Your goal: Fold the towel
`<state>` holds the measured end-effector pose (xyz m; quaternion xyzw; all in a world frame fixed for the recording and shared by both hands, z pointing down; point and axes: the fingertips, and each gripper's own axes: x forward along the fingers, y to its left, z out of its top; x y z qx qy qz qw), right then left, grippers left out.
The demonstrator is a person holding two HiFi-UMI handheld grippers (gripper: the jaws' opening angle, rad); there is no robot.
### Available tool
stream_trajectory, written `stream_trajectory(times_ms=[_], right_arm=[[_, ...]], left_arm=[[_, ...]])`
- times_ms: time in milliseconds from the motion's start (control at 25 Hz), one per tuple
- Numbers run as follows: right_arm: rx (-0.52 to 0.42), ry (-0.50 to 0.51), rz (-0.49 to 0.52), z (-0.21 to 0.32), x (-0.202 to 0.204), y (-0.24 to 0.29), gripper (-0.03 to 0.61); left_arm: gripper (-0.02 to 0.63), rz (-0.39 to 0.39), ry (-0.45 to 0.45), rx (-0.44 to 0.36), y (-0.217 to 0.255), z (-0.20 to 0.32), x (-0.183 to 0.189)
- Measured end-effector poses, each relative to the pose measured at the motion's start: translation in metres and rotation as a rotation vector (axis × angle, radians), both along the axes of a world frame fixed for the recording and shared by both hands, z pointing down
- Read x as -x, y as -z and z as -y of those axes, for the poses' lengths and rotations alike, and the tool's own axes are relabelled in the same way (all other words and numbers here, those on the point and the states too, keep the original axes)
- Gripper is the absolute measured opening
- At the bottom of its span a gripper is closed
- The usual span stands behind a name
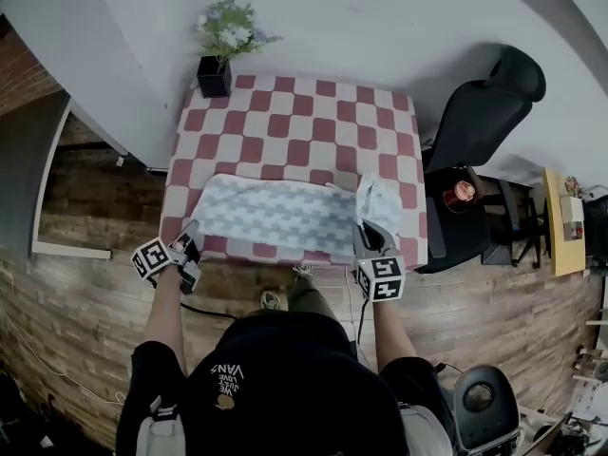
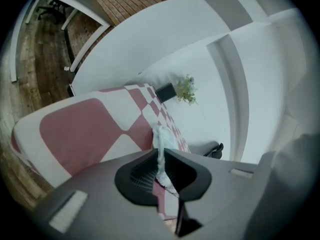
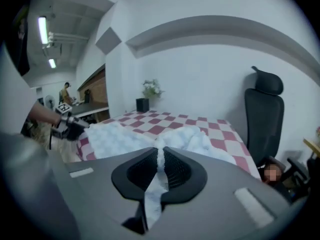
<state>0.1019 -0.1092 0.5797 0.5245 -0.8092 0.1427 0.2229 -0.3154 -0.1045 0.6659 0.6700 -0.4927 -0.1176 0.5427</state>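
A pale blue-and-white patterned towel (image 1: 275,218) lies lengthwise along the near edge of the red-and-white checked table (image 1: 304,122). My left gripper (image 1: 190,240) is at the towel's left near corner, its jaws shut on a thin edge of towel (image 2: 162,140) that runs up between them (image 2: 160,159). My right gripper (image 1: 369,234) is shut on the right end, which stands lifted and bunched (image 1: 378,202) above the table. In the right gripper view a strip of towel (image 3: 125,134) hangs pinched between the jaws (image 3: 161,160), and the left gripper (image 3: 67,126) shows across the table.
A potted plant (image 1: 215,76) stands at the table's far left corner. A black office chair (image 1: 484,112) sits just right of the table, with a small stand holding a red object (image 1: 463,193) beside it. Wooden floor surrounds the table; a white wall lies behind.
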Motion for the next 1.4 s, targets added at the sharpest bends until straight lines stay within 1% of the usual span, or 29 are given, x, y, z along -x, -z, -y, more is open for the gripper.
stream_trajectory(times_ms=[80, 160, 320, 360, 520, 680, 760, 840, 920, 1000, 1080, 1160, 1200, 1240, 1280, 1400], right_arm=[[0.050, 0.084, -0.065, -0.009, 0.028, -0.023, 0.031], [0.078, 0.134, -0.111, -0.016, 0.047, -0.044, 0.031], [0.106, 0.200, -0.236, -0.029, 0.057, -0.071, 0.031], [0.111, 0.208, -0.250, -0.032, 0.058, -0.075, 0.031], [0.120, 0.214, -0.221, -0.037, 0.063, -0.079, 0.040], [0.101, 0.252, -0.206, -0.043, 0.075, -0.073, 0.123], [0.075, 0.247, -0.151, -0.045, 0.079, -0.064, 0.124], [0.032, 0.208, -0.063, -0.043, 0.078, -0.048, 0.124], [-0.004, 0.118, 0.019, -0.035, 0.066, -0.033, 0.124], [-0.010, 0.016, 0.058, -0.025, 0.048, -0.028, 0.124], [0.030, -0.023, 0.053, -0.021, 0.036, -0.036, 0.126], [0.100, -0.012, 0.056, -0.021, 0.035, -0.051, 0.180], [0.127, 0.000, 0.062, -0.022, 0.037, -0.057, 0.198], [0.140, 0.011, 0.061, -0.023, 0.040, -0.060, 0.199], [0.140, 0.024, 0.053, -0.025, 0.043, -0.061, 0.199], [0.099, 0.079, 0.012, -0.029, 0.062, -0.059, 0.201]], left_arm=[[0.035, -0.004, -0.002, -0.002, 0.001, 0.000, 0.000], [0.035, -0.010, -0.003, -0.002, 0.001, -0.001, 0.001], [0.035, -0.022, -0.006, -0.006, 0.002, 0.000, 0.000], [0.035, -0.021, -0.007, -0.007, 0.002, 0.000, 0.000], [0.035, 0.003, -0.021, -0.019, 0.003, 0.000, -0.002], [0.035, 0.013, -0.017, -0.037, 0.006, 0.001, -0.002], [0.034, 0.015, -0.018, -0.046, 0.009, 0.003, -0.004], [0.031, 0.018, -0.021, -0.054, 0.012, 0.004, -0.005], [0.031, 0.019, -0.021, -0.060, 0.013, 0.005, -0.005], [0.029, 0.016, -0.019, -0.062, 0.014, 0.005, -0.005], [0.029, 0.012, -0.018, -0.064, 0.013, 0.006, -0.005], [0.029, 0.011, -0.017, -0.067, 0.015, 0.005, -0.005], [0.029, 0.011, -0.017, -0.069, 0.015, 0.004, -0.006], [0.029, 0.010, -0.017, -0.070, 0.016, 0.004, -0.006], [0.029, 0.009, -0.018, -0.070, 0.017, 0.003, -0.007], [0.029, 0.012, -0.025, -0.074, 0.020, 0.005, -0.007]])
